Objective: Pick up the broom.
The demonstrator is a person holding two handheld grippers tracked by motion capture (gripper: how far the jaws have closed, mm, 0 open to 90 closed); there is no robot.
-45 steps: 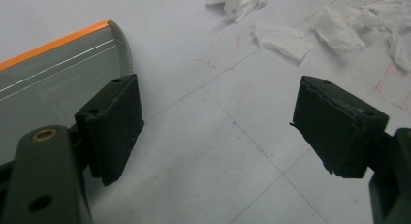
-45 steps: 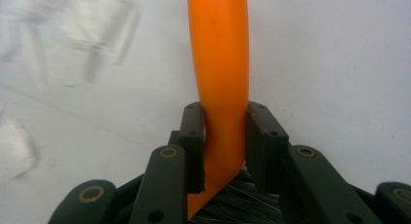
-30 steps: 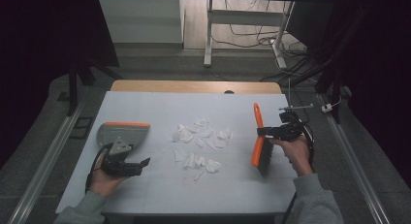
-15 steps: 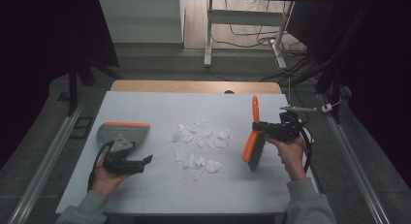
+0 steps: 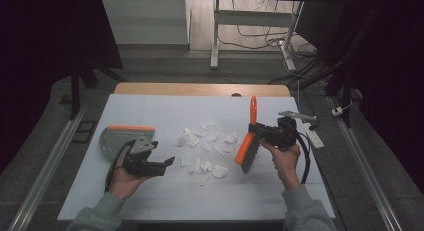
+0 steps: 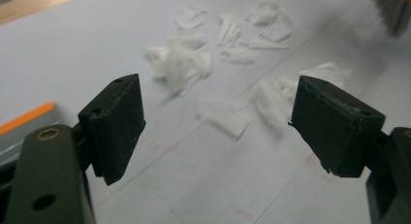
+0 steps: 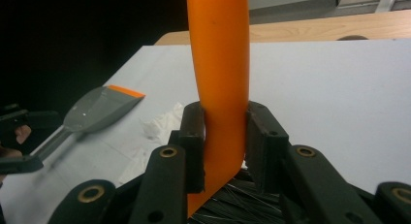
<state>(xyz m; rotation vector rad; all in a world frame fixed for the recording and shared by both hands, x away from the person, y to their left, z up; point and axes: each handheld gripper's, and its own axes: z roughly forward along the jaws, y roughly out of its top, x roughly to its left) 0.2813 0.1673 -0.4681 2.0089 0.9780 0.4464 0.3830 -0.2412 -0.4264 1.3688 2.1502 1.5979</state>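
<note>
A brush with an orange handle (image 5: 253, 111) and dark bristles (image 5: 248, 158) hangs tilted just right of the scattered white paper scraps (image 5: 207, 146). My right gripper (image 5: 256, 128) is shut on that handle (image 7: 220, 78), which stands upright between its jaws (image 7: 224, 136) with the bristles (image 7: 237, 200) below. My left gripper (image 5: 152, 163) is open at the left of the scraps, its jaws wide apart (image 6: 215, 122) and facing the scraps (image 6: 184, 64). A grey dustpan with an orange edge (image 5: 125, 137) lies flat just behind it.
The white table top (image 5: 165, 108) has a wooden strip (image 5: 200, 88) along its far edge. A small white device (image 5: 312, 136) lies at the right edge. From the right gripper view the dustpan (image 7: 97, 105) lies at the left with the other hand's gripper (image 7: 19, 136) beside it.
My right gripper moved left with the brush and tilted its bristle end toward the scraps. My left gripper shifted slightly right, still open.
</note>
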